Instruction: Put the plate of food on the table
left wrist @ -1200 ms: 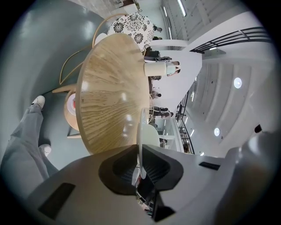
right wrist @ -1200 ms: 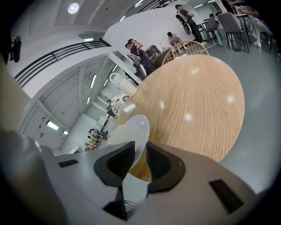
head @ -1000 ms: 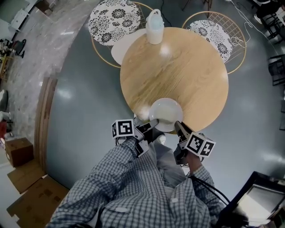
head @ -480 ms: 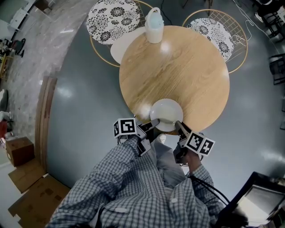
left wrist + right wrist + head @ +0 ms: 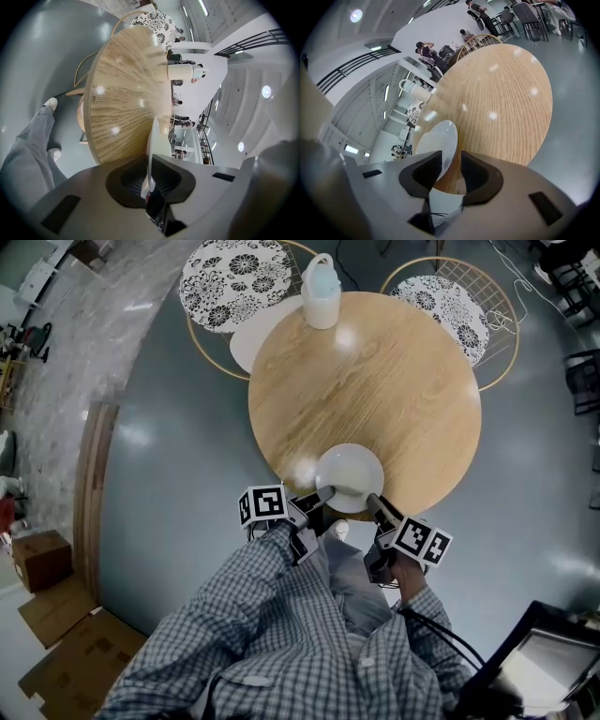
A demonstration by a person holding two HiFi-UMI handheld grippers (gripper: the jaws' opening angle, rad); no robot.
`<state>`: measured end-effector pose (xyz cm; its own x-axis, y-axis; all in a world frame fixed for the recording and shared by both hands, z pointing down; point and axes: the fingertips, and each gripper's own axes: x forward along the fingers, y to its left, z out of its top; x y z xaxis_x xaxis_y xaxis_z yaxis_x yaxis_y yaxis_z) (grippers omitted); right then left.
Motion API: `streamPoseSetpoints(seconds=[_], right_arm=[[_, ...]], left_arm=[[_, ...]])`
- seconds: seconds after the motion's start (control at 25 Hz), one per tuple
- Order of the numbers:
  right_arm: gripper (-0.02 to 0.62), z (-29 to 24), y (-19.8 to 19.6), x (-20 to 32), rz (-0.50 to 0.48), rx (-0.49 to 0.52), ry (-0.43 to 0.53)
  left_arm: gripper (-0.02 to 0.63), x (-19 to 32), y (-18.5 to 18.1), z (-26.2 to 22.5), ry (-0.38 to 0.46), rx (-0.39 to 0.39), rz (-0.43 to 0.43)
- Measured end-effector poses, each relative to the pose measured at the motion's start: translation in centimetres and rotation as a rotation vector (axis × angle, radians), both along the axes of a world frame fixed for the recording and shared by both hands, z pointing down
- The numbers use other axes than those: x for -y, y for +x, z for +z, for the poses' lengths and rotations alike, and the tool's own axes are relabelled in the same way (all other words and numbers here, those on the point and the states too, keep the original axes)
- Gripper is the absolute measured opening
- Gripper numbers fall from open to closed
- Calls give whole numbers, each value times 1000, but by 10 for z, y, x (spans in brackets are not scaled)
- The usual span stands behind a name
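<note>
A white plate rests on the near edge of the round wooden table; it looks empty from above. My left gripper holds the plate's near-left rim. In the left gripper view the rim runs edge-on between the pads, and the left gripper is closing tighter on it. My right gripper is at the near-right rim. In the right gripper view the right gripper is opening, with the plate between the jaws and a gap beside it.
A white jug stands at the table's far edge. Two wire chairs with patterned cushions stand beyond it, with a low white round top beside them. Cardboard boxes lie on the floor at left.
Almost nothing differs. The plate stays at the table's near edge with both grippers at its rim. The whole view has drifted a few pixels.
</note>
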<state>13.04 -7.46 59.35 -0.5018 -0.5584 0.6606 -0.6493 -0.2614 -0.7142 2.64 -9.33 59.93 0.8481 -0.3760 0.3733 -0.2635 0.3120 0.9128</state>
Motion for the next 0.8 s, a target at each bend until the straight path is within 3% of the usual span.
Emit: streamPoseSetpoints(seconds=[0.16,0.32,0.4,0.56,0.68,0.8], right_arm=[[117,-3,1,-15,-113,-52,32],[117,-15,-3,-29,-333,-235,144],[117,-24,-10,-30,-511,-409,250],[115,-39,-44,-36,-958,-768,500],[116,-36,-66,-42,-1223,-936,626],[115,-23,-76,-45,-1383,-1053,694]], left_arm=[[31,0,0,2,-2,2,4],[31,-1,-3,3,-2,3,7],[31,-1,-2,3,-3,3,8],[31,-1,-2,4,-2,2,10],[31,-1,-3,5,-3,3,12],[29,-1,-3,5,-4,2,11]])
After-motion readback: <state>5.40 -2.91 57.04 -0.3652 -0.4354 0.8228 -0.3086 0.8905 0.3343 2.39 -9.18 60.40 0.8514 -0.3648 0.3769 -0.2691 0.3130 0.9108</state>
